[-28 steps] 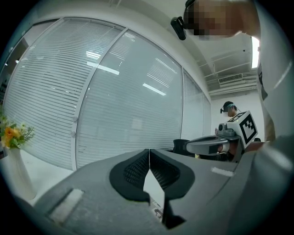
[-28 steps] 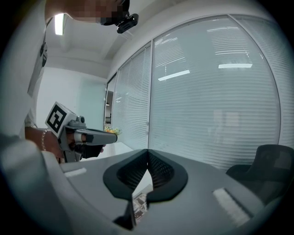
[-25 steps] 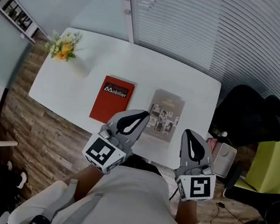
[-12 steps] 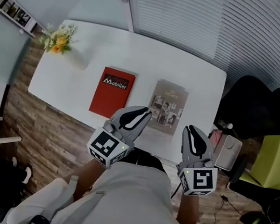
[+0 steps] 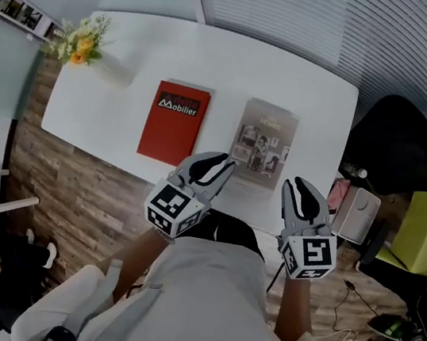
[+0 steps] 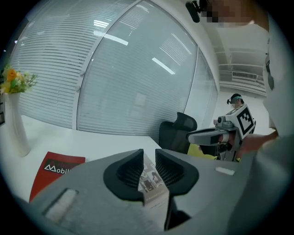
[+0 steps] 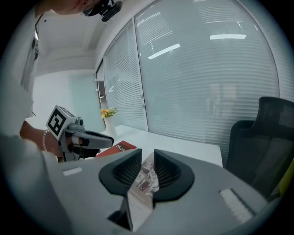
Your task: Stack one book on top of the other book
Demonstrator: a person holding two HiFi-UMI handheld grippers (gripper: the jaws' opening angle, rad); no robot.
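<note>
Two books lie flat and side by side on the white table point(image 5: 127, 104): a red book point(image 5: 173, 121) to the left and a grey book point(image 5: 262, 144) with photos on its cover to the right. My left gripper point(image 5: 216, 162) hovers at the table's near edge, short of the gap between the books. My right gripper point(image 5: 297, 189) hangs off the grey book's near right corner. The jaws of both have just been opening, and each pair stands a little apart with nothing in it. The grey book point(image 6: 149, 181) point(image 7: 142, 181) shows through each gap, farther off.
A white vase of yellow flowers point(image 5: 85, 45) stands at the table's far left corner. A black office chair point(image 5: 401, 155) and a white box point(image 5: 355, 215) sit right of the table. Window blinds run behind it. Wooden floor lies to the left.
Both grippers have sunk toward the table's near edge. Their jaws, shut a second ago, now stand slightly apart. The books have not moved.
</note>
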